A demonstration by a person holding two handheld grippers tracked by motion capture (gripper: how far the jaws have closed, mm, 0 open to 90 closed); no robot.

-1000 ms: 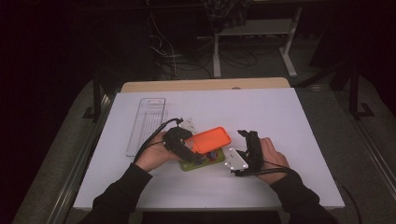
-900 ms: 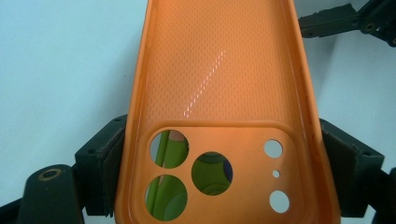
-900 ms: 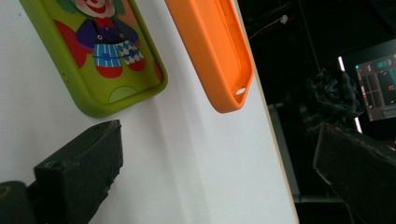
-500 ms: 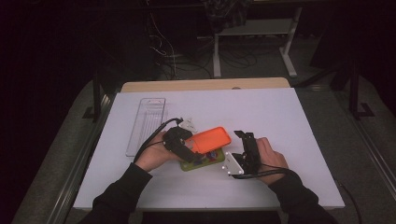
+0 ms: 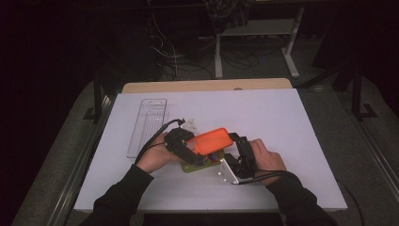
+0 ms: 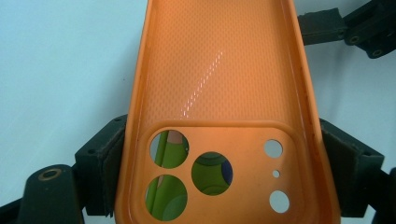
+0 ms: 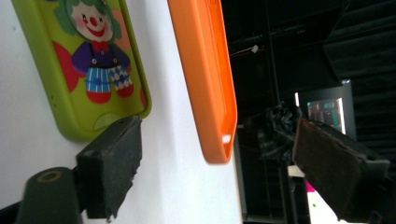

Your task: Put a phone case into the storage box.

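Seen from the high view, just below the middle of the frame: orange phone case [image 5: 212, 140] held tilted above a green phone case [image 5: 203, 163] lying flat on the white table [image 5: 282, 122]. Gripped at its lower-left end by the left gripper [image 5: 184, 147], with the left hand [image 5: 157, 155] wrapped behind it. Right gripper [image 5: 239, 155] placed just to the right of both cases, at the orange case's free right end, carried by the right hand [image 5: 266, 157].

In the left gripper view, orange phone case [image 6: 219, 102] filling the centre, hollow inner side up, camera cut-outs toward the bottom of the frame. Clamped across its width by the two black pads [image 6: 107, 163], one pressed on each long edge. Green showing through the round cut-outs from below.

In the right gripper view, green phone case [image 7: 88, 65] in the upper left, printed with a clown figure, flat against the white surface. Orange phone case [image 7: 205, 74] seen edge-on in the middle, its end hanging between the two pads of the right gripper [image 7: 219, 172]. Jaws just closing yet not pressing: a clear gap left on both sides of the orange edge, so open around it rather than gripping. Left pad [image 7: 114, 163] close by the green case's corner.

Clear plastic tray [image 5: 148, 126] lying left of centre in the high view, apart from the hands.
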